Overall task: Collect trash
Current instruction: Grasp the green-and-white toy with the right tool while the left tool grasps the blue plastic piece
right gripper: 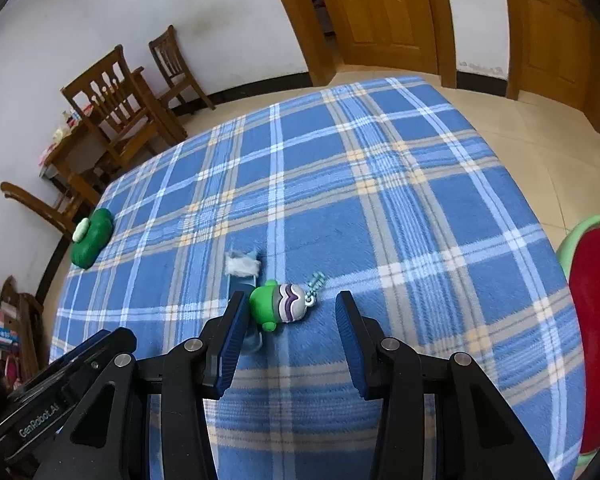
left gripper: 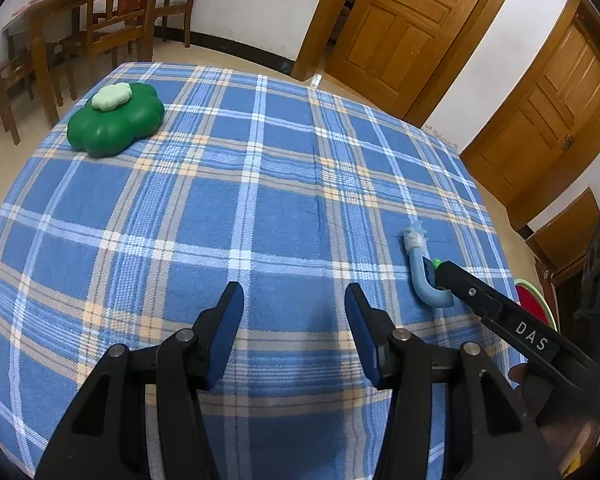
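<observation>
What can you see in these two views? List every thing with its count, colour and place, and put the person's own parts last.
tablecloth: one, blue plaid, covering the table
clover-shaped container: one, dark green with a pale green top, far left of the cloth
curved piece: one, light blue, white wad at its end, near right edge
toy figure: one, green and purple-striped, beside the curved piece
chairs: several, brown wood, by the wall
doors: two, brown wood, behind the table
basin: one, green rim, red inside, right of the table
left gripper: open, over bare cloth
right gripper: open, around the toy figure

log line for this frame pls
left gripper: jaws open, empty | right gripper: jaws open around green toy | trash bin: right table edge
</observation>
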Motion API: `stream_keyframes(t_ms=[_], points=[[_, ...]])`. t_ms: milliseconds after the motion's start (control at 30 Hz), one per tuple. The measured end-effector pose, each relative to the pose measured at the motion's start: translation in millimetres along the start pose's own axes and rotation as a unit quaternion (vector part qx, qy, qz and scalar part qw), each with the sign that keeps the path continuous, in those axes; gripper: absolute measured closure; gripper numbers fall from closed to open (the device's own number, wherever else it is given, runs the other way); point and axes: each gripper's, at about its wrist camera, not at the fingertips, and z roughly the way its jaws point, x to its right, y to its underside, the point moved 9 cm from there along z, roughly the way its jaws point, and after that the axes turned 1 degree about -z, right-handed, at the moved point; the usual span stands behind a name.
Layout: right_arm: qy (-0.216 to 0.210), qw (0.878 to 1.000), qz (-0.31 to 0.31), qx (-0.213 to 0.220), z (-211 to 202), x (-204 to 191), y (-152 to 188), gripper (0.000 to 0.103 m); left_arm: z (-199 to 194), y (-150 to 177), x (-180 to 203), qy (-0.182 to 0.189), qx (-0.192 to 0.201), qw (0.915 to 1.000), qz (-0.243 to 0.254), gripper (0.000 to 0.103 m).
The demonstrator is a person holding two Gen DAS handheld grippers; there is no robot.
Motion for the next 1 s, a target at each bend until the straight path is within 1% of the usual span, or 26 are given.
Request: stream_keyframes(t_ms=[100,133,167,200,233,500,833,1000], points=[[-0.004,1.0,-0.003,0.004,2,-3,-1,0.058,3,2,0,0.001,-0.004,1.0,-0.002,0.05],[-0.007,1.0,-0.002,0.005,2,-3,-2,0.059,3,3,0,0.002,-0.005,1.0,-0.002,0.05],[-0.01,1.0,0.0,0.006,2,-3,-2,0.063,3,3,0,0.002,-0.005,1.0,-0.001,0.051],[-0.021,1.0,0.004,0.007,2,-4,-3,0.069,3,3,0,0.003,-0.005,1.0,-0.001,0.051],[-0.028,1.0,0.007,0.006,3,-5,-3,0.069,3,3,0,0.003,-0.005,1.0,0.0,0.051],[-0.033,0.999,0.009,0.03,-10,-4,-6,0.07,2,3,2,0.004,-0.003,1.0,0.001,0.05],[-0.034,0.995,0.015,0.091,-62,3,-15,0.07,-5,4,14,0.009,0.001,0.9999,0.015,0.05],[-0.028,0.993,0.02,0.111,-86,12,-13,0.07,-7,7,28,0.015,0.0,0.9995,0.027,0.051]])
